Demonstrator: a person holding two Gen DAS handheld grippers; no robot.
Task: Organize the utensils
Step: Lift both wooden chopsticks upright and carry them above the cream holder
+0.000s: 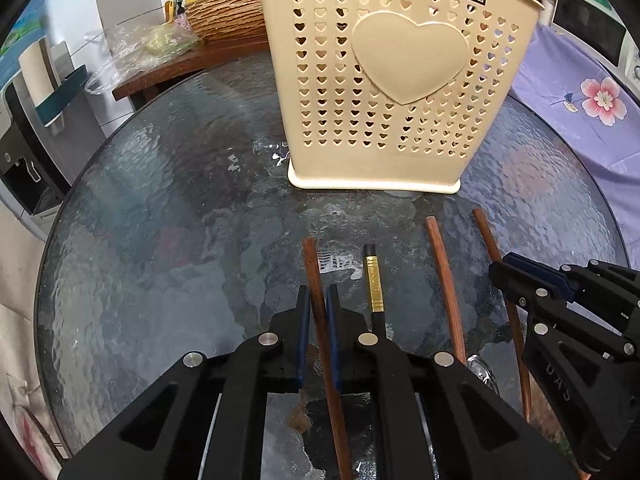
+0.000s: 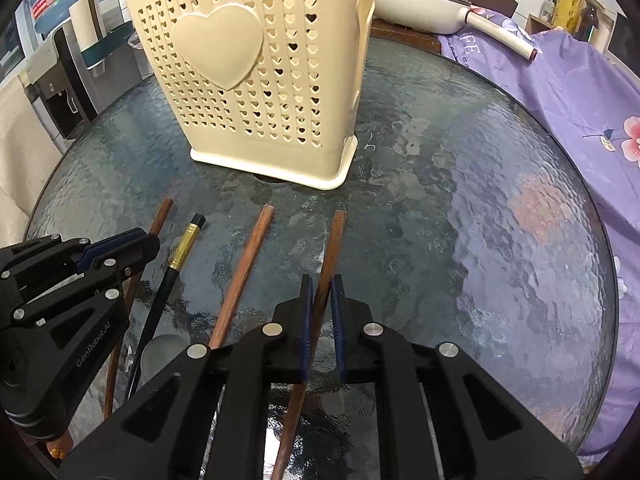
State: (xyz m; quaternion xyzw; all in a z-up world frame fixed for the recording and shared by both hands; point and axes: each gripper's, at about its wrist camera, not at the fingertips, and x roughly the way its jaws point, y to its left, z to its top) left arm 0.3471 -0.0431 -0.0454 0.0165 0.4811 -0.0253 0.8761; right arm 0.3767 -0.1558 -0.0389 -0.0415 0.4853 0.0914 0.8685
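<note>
Left wrist view, scene: a round glass table (image 1: 160, 200) holds a cream utensil holder (image 1: 400, 80) pierced with heart-shaped holes, standing upright at the far side.
Left wrist view, utensils: four sticks lie flat on the glass in front of the holder, side by side, their far ends toward it; a spoon's bowl peeks out between them, mostly hidden.
Left wrist view, left gripper (image 1: 319, 296): its jaws are closed on the leftmost brown chopstick (image 1: 312, 272), blue pads pressing both sides.
Left wrist view, neighbours: a black chopstick with a gold band (image 1: 374, 284) lies just beside it, then a second brown chopstick (image 1: 444, 280).
Left wrist view, right gripper (image 1: 520, 280): it sits at the right edge over the outermost stick; its grip is unclear here.

Right wrist view, right gripper (image 2: 321, 296): the jaws are closed on the rightmost brown chopstick (image 2: 334, 240), which runs between the pads.
Right wrist view, long axis: that chopstick runs from under the gripper away toward the holder's base, nearly in line with the fingers.
Right wrist view, left gripper (image 2: 132, 246): low at the left, over its own stick.

Step in hand: likely the grasp, one chopstick per gripper, both on the glass.
Next move: probably lifting, tipping each stick upright, and lowering it through the holder's open top.
</note>
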